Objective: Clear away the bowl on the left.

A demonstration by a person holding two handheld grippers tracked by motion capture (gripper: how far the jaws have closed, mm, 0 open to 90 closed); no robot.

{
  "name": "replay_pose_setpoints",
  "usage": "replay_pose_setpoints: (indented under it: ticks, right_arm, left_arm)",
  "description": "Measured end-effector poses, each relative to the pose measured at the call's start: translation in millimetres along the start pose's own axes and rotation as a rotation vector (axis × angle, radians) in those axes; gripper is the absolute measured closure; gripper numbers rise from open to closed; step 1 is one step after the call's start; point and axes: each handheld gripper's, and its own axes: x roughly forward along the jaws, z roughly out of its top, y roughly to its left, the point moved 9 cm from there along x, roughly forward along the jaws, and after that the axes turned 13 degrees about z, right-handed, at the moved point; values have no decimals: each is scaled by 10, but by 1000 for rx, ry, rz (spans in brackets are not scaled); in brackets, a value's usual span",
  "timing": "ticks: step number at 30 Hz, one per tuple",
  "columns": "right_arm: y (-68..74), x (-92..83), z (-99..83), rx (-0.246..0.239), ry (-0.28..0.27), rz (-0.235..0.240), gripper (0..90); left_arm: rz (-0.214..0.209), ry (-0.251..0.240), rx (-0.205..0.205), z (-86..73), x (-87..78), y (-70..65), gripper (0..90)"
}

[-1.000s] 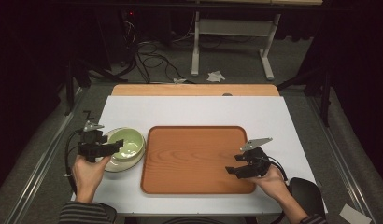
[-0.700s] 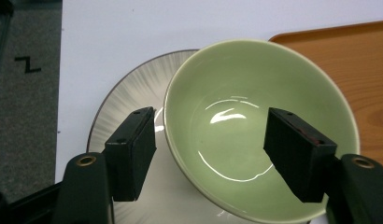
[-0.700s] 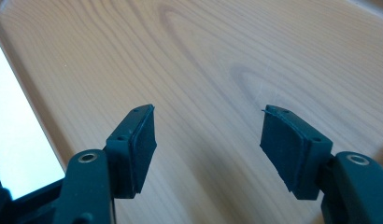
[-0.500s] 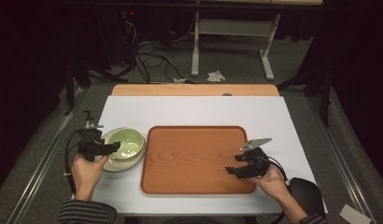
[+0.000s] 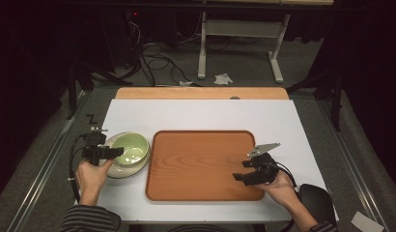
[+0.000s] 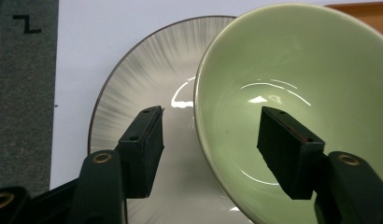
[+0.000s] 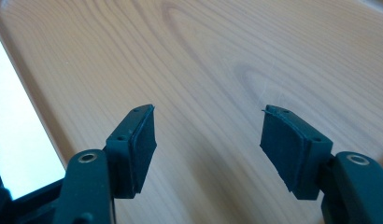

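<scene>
A pale green bowl [image 5: 132, 149] [image 6: 297, 60] sits on a white plate with grey streaks [image 5: 122, 171] [image 6: 147, 70] at the table's left. My left gripper [image 5: 120, 152] [image 6: 210, 140] straddles the bowl's left rim, one jaw outside over the plate and the other inside the bowl. Its jaws have just been closing, but a gap still shows between the outer pad and the rim. My right gripper [image 5: 238, 170] [image 7: 208, 140] stands open over the near right part of the wooden tray [image 5: 201, 164] [image 7: 203, 56], with nothing between its jaws.
The white table top [image 5: 201, 116] has a wooden strip [image 5: 201, 93] along its far edge. Beyond it are cables [image 5: 152, 53] and a table frame [image 5: 234, 29] on the floor. A dark rounded object [image 5: 316, 199] lies at the table's near right corner.
My left gripper has sunk a little onto the bowl's rim. The right gripper, bowl, plate and tray have not moved.
</scene>
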Motion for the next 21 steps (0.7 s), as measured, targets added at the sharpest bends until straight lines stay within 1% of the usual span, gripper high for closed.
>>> replay_pose_setpoints:
  ticks: [1,3,5,8,10,13,16,17,19,21]
  right_arm:
    - [2,1,0,0,0,0,373]
    - [3,5,1,-3,-2,1,373]
    - [2,5,0,-3,-1,2,373]
    - [1,-3,-2,1,3,-1,373]
    - [4,2,0,0,0,3,373]
    - [1,7,-2,-6,4,1,373]
    - [-1,8,-3,-7,6,1,373]
    - [1,7,-2,-7,4,1,373]
    - [0,9,-1,-6,3,1,373]
    - [7,16,-1,-3,5,1,373]
  left_arm:
    - [3,11,5,-9,22,-7,426]
    - [8,17,6,-13,34,-8,441]
    - [6,19,5,-15,39,-9,451]
    - [2,32,2,-26,59,-5,492]
    - [-5,39,-5,-33,75,-3,502]
    - [-23,49,-20,-38,86,-2,547]
    - [-30,54,-21,-41,94,-8,569]
    - [-41,63,-16,-47,106,-23,594]
    - [-46,69,-13,-54,116,-32,605]
    - [-56,80,-6,-68,135,-56,644]
